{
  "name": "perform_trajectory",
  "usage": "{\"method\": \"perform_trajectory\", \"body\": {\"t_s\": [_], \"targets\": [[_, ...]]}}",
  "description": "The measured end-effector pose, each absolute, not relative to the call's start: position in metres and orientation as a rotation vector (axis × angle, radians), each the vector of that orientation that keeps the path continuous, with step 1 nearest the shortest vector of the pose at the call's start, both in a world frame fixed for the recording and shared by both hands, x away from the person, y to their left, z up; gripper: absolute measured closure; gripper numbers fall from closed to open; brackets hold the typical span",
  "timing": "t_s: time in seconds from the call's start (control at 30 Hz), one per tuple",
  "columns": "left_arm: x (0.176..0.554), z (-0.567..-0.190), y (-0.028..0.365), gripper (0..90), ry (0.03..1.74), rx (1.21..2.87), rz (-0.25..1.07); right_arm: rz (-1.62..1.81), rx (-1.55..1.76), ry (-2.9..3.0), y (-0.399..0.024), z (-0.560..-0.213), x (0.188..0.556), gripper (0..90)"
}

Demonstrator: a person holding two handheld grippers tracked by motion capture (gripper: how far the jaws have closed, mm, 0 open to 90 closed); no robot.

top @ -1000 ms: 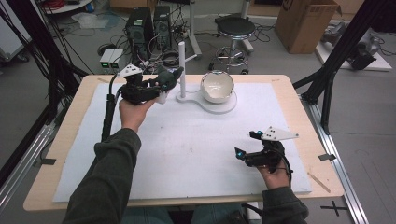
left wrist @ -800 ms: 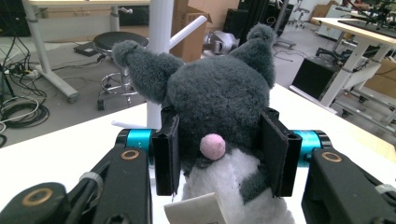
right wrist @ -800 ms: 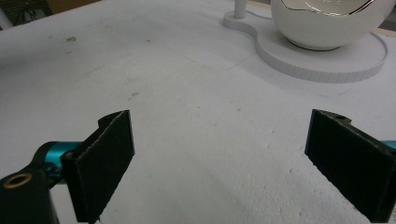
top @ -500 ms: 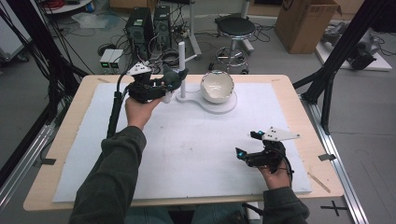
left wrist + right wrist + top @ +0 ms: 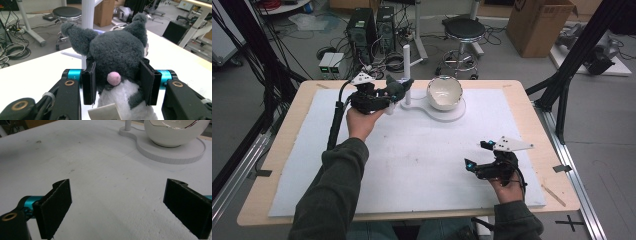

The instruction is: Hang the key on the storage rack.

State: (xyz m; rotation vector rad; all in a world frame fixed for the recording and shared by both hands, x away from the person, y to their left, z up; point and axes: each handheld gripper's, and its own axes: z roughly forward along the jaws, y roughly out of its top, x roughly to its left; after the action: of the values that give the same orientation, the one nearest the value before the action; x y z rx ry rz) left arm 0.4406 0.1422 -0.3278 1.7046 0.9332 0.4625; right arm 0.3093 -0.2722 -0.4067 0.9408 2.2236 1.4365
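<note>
**Left jaws clamp a plush toy; right jaws stand wide apart**

Pads (image 5: 90,82) of the left gripper (image 5: 117,82) press on both flanks of a grey plush toy (image 5: 117,52), squeezed around its body just below the head, with its pink tail and white rump facing the camera. From the high view, the left gripper (image 5: 379,97) holds the toy (image 5: 398,88) above the far left part of the white mat (image 5: 412,160), touching or just beside a white post (image 5: 406,75) that rises from a flat white base (image 5: 447,112). Just to the right, on the round end of that base, sits a white bowl (image 5: 444,92), tilted. Farther right and nearer the person, the right gripper (image 5: 474,160) rests low over the mat, well apart from the toy. Its jaws are spread wide with bare mat between them; its own view shows the bowl (image 5: 175,132) and base (image 5: 172,153) ahead.
</note>
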Motion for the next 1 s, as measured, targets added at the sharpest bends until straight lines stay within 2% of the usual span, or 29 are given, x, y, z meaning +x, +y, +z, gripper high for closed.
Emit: {"method": "perform_trajectory", "body": {"t_s": [1.0], "targets": [[0.446, -0.3353, 0.1417, 54.4, 1.001, 1.722, 0.471, 1.447, 0.921, 2.216, -0.2739, -0.4062, 0.3081, 7.6]]}}
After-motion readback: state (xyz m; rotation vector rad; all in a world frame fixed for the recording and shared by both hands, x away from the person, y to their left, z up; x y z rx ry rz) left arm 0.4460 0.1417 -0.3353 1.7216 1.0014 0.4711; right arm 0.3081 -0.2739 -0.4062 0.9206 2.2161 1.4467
